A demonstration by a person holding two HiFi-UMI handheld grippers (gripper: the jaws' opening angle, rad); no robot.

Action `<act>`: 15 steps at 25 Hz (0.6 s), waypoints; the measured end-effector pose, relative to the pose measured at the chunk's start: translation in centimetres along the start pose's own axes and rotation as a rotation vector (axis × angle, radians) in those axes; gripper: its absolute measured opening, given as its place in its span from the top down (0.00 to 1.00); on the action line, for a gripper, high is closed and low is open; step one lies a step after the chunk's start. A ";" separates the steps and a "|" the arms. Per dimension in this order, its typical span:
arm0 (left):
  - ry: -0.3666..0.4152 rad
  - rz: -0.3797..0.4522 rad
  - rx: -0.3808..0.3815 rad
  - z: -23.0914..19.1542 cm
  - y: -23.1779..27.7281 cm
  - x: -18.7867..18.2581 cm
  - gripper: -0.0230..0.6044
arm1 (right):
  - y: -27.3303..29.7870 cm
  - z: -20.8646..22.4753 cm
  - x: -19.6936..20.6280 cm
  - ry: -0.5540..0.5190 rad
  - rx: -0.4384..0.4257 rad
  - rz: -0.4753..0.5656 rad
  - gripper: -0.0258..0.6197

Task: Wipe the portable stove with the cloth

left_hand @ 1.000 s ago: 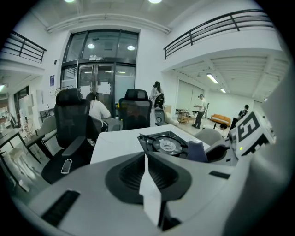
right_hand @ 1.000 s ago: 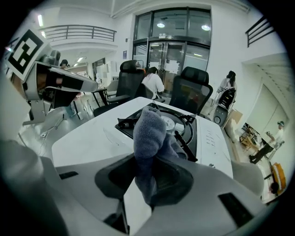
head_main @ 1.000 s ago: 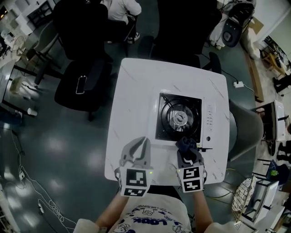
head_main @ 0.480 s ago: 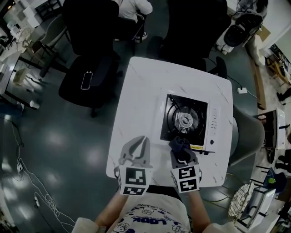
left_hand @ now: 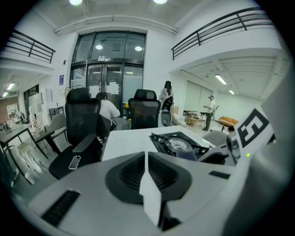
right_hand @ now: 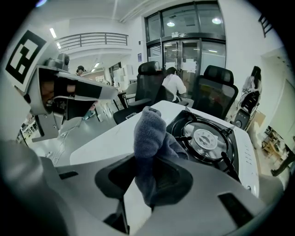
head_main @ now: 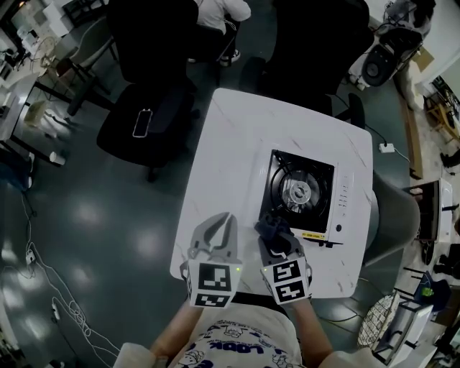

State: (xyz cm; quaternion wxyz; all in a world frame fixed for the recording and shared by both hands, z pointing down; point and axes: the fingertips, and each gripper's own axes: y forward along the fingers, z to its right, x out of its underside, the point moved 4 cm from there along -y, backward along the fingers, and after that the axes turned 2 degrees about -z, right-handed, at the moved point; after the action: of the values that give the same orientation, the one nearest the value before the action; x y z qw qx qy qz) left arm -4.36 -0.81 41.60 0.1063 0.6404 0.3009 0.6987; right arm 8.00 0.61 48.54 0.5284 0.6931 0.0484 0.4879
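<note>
The right gripper (right_hand: 150,184) has its fingers clenched on the cloth (right_hand: 152,133), a dark, nappy bunch that stands up out of the grip and folds over at the top. In the head view the right gripper (head_main: 277,243) sits at the near edge of the white worktop (head_main: 230,158), and the cloth (head_main: 269,224) lies at the near left corner of the portable stove (head_main: 302,190). Whether the cloth touches the stove's body there I cannot tell. The right gripper view shows the stove (right_hand: 207,138) just beyond and to the right of the cloth, with its round burner, black pan supports and a pale strip of controls along its far side.

The left gripper (left_hand: 146,173) has its fingers pressed together at the tips, with nothing between them. In the head view the left gripper (head_main: 221,228) hangs over the near left part of the worktop, beside the right one and apart from the stove. From the left gripper view the stove (left_hand: 177,143) shows to the right on the worktop (left_hand: 124,138).

Past the worktop's far left corner stands a black office chair (head_main: 147,118) with a phone (head_main: 141,123) lying on its seat. A person (head_main: 215,11) sits further off, beyond the chair.
</note>
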 end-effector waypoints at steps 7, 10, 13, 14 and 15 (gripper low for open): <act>-0.013 -0.001 -0.024 -0.9 -0.4 0.3 0.91 | 1.1 -1.9 -1.2 -0.021 -0.059 0.014 0.79; -0.019 0.000 -0.035 -1.4 -0.6 0.3 0.91 | 1.6 -2.8 -2.0 -0.026 -0.080 0.024 0.79; -0.024 0.001 -0.044 -1.7 -0.7 0.3 0.91 | 2.0 -3.5 -2.7 -0.021 -0.109 0.027 0.79; -0.025 0.001 -0.046 -1.8 -0.7 0.3 0.91 | 2.1 -3.6 -2.9 -0.018 -0.121 0.029 0.79; -0.027 0.002 -0.047 -1.7 -0.7 0.3 0.91 | 2.3 -3.8 -3.1 -0.016 -0.132 0.031 0.79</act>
State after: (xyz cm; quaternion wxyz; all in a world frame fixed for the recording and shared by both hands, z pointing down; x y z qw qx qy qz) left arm -6.24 -0.53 41.49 0.1249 0.6472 0.2822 0.6970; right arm 2.58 0.41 48.21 0.5656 0.6615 0.0012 0.4925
